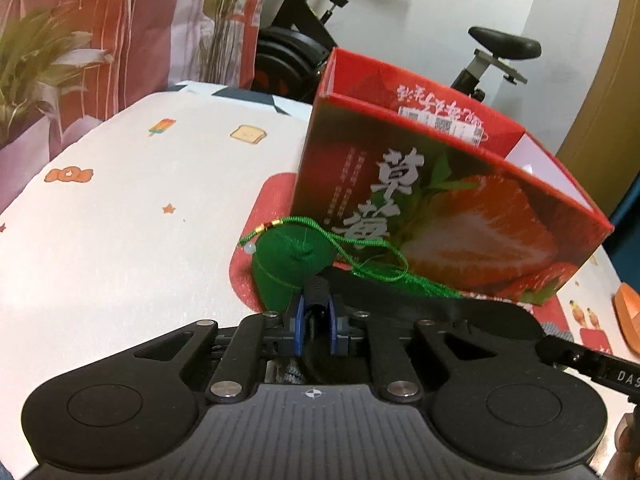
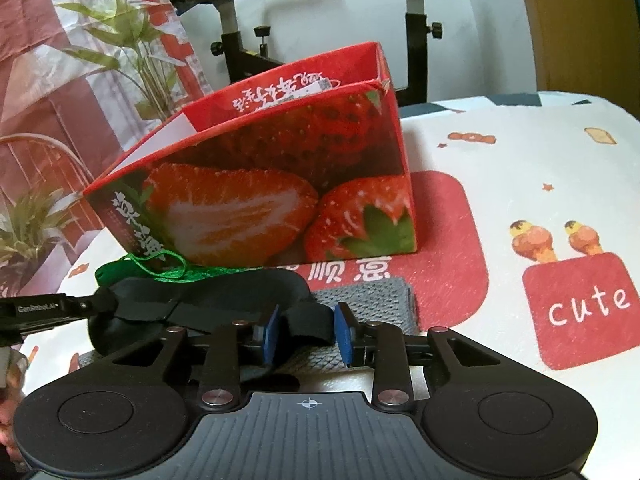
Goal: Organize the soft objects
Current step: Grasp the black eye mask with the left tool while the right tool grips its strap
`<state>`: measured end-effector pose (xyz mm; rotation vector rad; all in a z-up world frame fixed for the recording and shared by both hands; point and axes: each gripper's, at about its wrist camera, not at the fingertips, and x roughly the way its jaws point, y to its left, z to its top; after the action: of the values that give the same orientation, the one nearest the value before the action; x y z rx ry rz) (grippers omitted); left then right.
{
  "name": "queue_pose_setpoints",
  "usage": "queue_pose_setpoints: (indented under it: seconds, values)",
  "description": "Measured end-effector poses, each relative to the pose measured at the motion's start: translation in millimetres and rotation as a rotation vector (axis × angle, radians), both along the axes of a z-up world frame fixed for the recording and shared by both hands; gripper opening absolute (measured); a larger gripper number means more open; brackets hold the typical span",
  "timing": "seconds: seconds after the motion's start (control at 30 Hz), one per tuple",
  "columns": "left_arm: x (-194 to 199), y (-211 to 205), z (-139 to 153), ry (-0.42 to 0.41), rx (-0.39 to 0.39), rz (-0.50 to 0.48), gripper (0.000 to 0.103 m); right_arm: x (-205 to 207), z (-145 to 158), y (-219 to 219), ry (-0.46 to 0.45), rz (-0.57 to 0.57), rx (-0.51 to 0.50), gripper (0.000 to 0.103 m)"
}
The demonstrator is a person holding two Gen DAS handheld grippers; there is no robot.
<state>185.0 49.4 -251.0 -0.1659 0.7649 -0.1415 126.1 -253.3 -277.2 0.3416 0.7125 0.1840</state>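
A red strawberry-printed box (image 1: pixel 436 216) stands open on the table; it also shows in the right wrist view (image 2: pixel 256 184). A black eye mask (image 2: pixel 224 296) with a strap lies in front of it. My left gripper (image 1: pixel 315 312) is shut on the mask's strap end (image 1: pixel 316 292). A green pouch with cord and tassel (image 1: pixel 292 260) lies just past it, against the box. My right gripper (image 2: pixel 306 334) is open, its blue pads either side of the black strap (image 2: pixel 308 326), above a grey knitted cloth (image 2: pixel 368 304).
The table has a white cartoon-print cover (image 1: pixel 132 200) with a red patch under the box (image 2: pixel 440 232). An orange object (image 1: pixel 628 316) lies at the right edge. An exercise bike (image 1: pixel 320 32) and potted plants (image 2: pixel 120 40) stand behind the table.
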Motion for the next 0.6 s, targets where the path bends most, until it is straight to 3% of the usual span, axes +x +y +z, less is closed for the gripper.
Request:
queue_pose_setpoints:
  seconds: [0.47,0.6]
  values:
    - [4.3,-0.2,-13.2,0.059,-0.015,-0.029,0.014,7.2,-9.1,-2.6,0.058,0.016,0.116,0.029]
    - [3.6,0.3,-12.7,0.058,-0.016,-0.030,0.014,6.4,-7.3,-2.0,0.051,0.012,0.090,0.019]
